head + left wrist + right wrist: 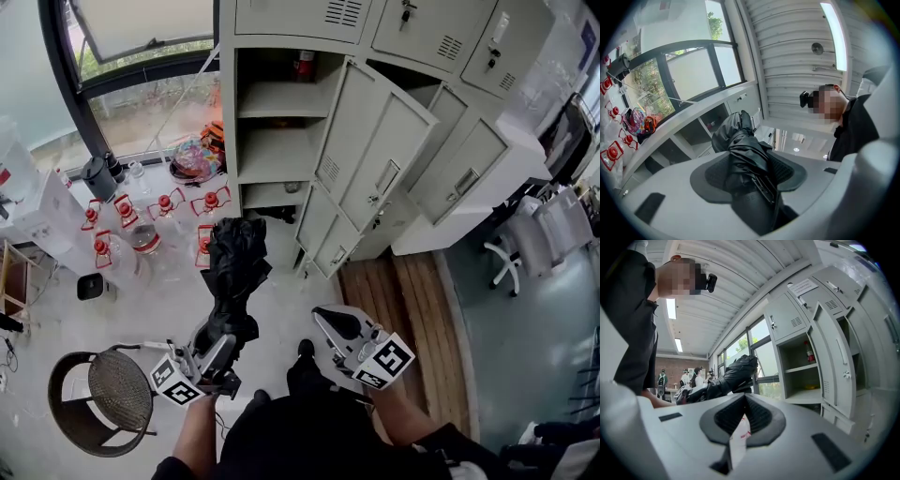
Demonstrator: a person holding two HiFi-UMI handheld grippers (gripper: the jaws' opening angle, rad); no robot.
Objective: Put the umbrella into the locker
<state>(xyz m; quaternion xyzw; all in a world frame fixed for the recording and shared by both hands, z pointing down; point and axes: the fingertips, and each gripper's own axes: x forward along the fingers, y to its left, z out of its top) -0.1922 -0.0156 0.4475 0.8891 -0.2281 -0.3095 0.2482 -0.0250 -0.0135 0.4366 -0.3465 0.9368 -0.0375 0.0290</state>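
Note:
The black folded umbrella (234,272) juts forward from my left gripper (217,345), which is shut on its handle end; its bunched fabric (740,145) fills the space between the pads. The grey locker (277,141) stands ahead of the umbrella's tip with its door (375,150) swung open and bare shelves showing. My right gripper (323,319) hovers to the right of the umbrella, shut and holding nothing. In the right gripper view the umbrella (733,373) lies to the left, apart from the jaws, and the open locker (806,366) is to the right.
A red bottle (303,64) stands on the locker's top shelf. Several red-capped water jugs (141,220) sit on the floor left of the locker. A wicker chair (103,394) is at the near left, an office chair (511,262) at the right. People (663,378) stand far behind.

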